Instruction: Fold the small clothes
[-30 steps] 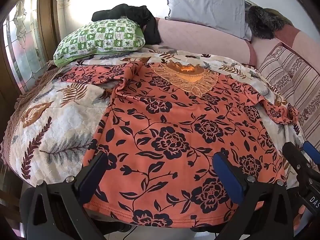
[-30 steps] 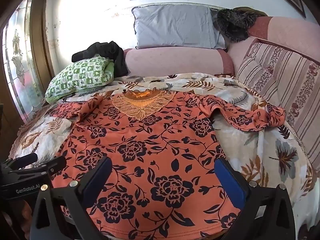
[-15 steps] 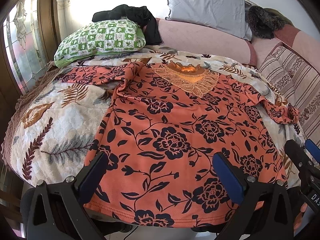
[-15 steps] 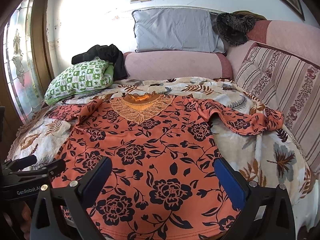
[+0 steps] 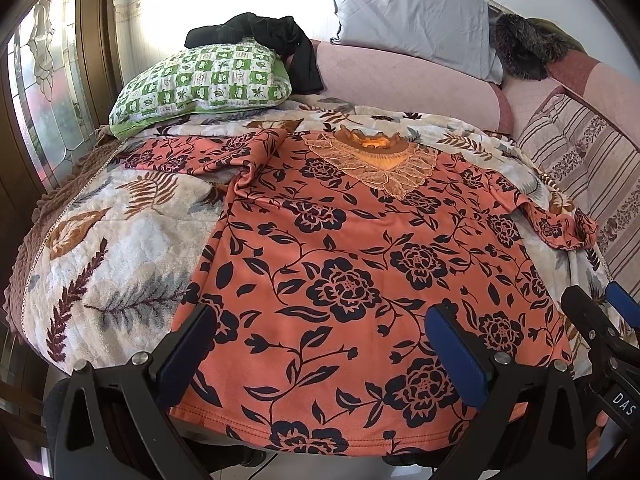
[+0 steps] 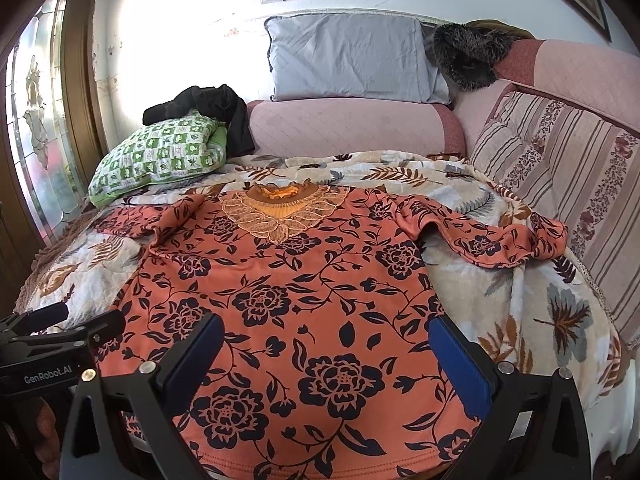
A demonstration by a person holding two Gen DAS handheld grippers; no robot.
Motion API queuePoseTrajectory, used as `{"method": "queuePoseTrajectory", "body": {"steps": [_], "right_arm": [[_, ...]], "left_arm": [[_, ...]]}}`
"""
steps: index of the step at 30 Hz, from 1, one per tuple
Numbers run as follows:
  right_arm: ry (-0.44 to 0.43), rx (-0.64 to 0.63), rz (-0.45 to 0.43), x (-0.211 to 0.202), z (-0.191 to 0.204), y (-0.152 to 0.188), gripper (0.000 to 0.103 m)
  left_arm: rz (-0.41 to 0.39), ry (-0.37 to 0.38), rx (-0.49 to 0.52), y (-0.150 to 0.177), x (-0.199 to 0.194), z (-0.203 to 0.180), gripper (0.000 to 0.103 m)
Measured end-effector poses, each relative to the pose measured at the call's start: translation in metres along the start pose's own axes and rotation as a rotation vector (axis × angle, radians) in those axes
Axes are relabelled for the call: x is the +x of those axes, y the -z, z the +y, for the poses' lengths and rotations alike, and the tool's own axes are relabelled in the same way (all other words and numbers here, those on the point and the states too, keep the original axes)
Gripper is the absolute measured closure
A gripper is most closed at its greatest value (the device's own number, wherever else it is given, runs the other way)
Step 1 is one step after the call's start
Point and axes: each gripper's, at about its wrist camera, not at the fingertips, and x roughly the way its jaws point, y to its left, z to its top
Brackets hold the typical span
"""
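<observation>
An orange top with black flowers [image 5: 360, 264] lies spread flat, front up, on a leaf-patterned blanket [image 5: 112, 248]; it also shows in the right wrist view [image 6: 288, 292]. Its lace collar [image 5: 376, 160] points away from me, its sleeves spread left [image 5: 192, 152] and right [image 6: 504, 240]. My left gripper [image 5: 320, 344] is open and empty above the hem's left part. My right gripper [image 6: 324, 356] is open and empty above the hem's right part. Each gripper shows at the edge of the other's view.
A green checked pillow [image 5: 200, 80] with dark clothes [image 5: 264, 36] on it lies at the back left. A grey pillow [image 6: 352, 60] leans on the pink sofa back [image 6: 352, 128]. Striped cushions [image 6: 568, 168] stand on the right. A glass door [image 5: 44, 92] is left.
Both grippers have pulled back and risen slightly, so the top sits a little lower and farther in both views. The top has not moved.
</observation>
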Motion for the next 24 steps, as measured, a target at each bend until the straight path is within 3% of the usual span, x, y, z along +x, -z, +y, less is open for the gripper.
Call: {"method": "queuePoseTrajectory", "body": {"steps": [24], "right_arm": [[0.005, 0.002, -0.01, -0.0025, -0.0009, -0.0004, 0.0]], "left_arm": [[-0.002, 0.001, 0.001, -0.0011, -0.0014, -0.0014, 0.0]]}}
